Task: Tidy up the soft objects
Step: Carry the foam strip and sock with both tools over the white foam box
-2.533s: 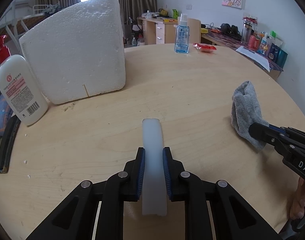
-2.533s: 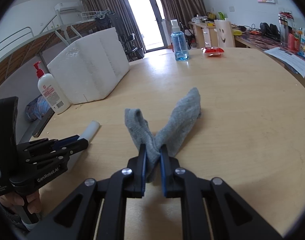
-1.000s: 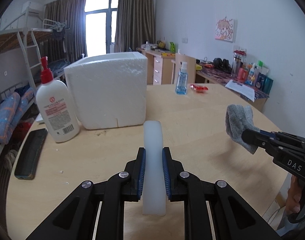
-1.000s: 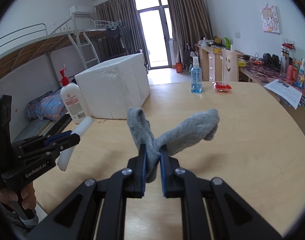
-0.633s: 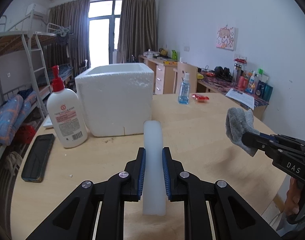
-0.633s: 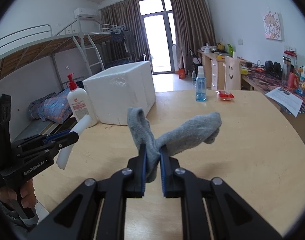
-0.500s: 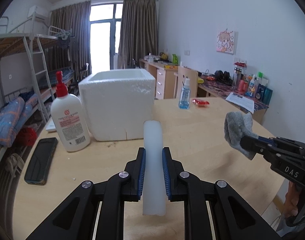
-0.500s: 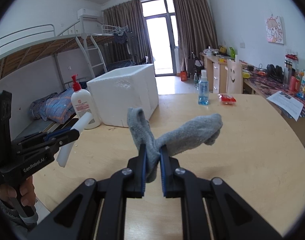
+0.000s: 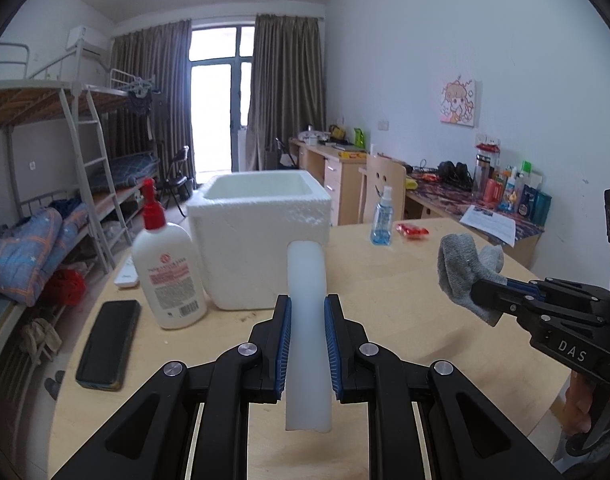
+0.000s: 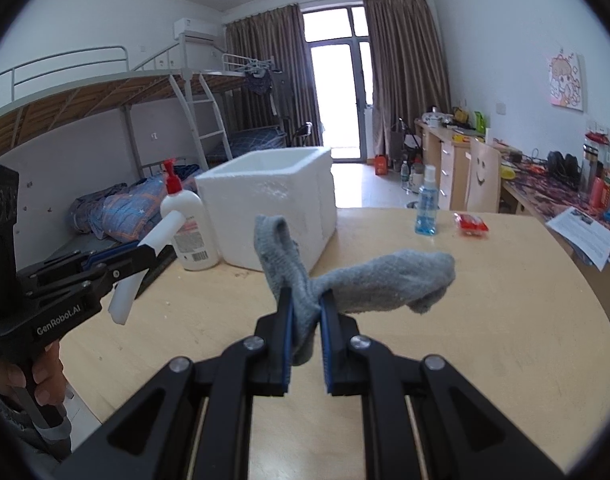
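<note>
The left claw (image 9: 307,344) is clamped on a white translucent foam strip (image 9: 307,320), which runs lengthwise between the blue pads and sticks out past both ends of them, held in the air above the surface (image 9: 405,312). The right claw (image 10: 305,320) is pinched tight on a grey sock (image 10: 369,280), gripped near its middle so that one end stands up and the other droops to the right, clear of the surface.

Beyond both claws, near the far left edge of the surface, stands an open white polystyrene box (image 9: 261,240). Just left of it is a white lotion pump bottle (image 9: 167,264) with a red top, and a black phone (image 9: 109,342) lies by the left edge. A blue spray bottle (image 9: 382,220) and a red packet (image 9: 413,231) sit towards the far right edge.
</note>
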`<state>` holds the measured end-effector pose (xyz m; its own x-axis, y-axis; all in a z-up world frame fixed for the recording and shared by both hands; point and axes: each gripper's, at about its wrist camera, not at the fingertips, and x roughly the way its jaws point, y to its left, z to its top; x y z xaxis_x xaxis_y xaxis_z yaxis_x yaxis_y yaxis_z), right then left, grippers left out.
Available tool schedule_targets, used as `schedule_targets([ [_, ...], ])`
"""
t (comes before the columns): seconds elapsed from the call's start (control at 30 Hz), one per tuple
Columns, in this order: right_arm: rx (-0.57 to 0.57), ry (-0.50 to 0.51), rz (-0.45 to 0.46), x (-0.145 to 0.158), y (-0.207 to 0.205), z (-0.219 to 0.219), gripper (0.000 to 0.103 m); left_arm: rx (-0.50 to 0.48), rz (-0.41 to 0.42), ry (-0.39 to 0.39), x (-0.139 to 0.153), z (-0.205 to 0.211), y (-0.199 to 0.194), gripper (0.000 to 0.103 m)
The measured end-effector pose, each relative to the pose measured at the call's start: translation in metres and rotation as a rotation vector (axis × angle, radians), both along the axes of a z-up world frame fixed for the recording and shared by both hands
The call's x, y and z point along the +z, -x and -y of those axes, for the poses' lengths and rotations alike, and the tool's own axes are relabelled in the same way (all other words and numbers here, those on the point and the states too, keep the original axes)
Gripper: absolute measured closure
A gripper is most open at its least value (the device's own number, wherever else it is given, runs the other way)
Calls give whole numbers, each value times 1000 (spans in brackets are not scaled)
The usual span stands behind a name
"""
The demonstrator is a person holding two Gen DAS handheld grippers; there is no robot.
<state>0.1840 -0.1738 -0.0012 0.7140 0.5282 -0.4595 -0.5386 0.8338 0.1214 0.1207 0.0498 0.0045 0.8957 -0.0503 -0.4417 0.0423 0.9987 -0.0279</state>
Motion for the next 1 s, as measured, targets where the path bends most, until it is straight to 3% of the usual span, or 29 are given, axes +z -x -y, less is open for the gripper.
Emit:
schedule_targets([
  [0.37, 73, -5, 49, 14, -5, -25, 88, 57, 71, -8, 18, -25, 8, 85],
  [1.0, 104, -4, 70, 34, -24, -53, 88, 98, 107, 2, 34, -46, -3, 85],
])
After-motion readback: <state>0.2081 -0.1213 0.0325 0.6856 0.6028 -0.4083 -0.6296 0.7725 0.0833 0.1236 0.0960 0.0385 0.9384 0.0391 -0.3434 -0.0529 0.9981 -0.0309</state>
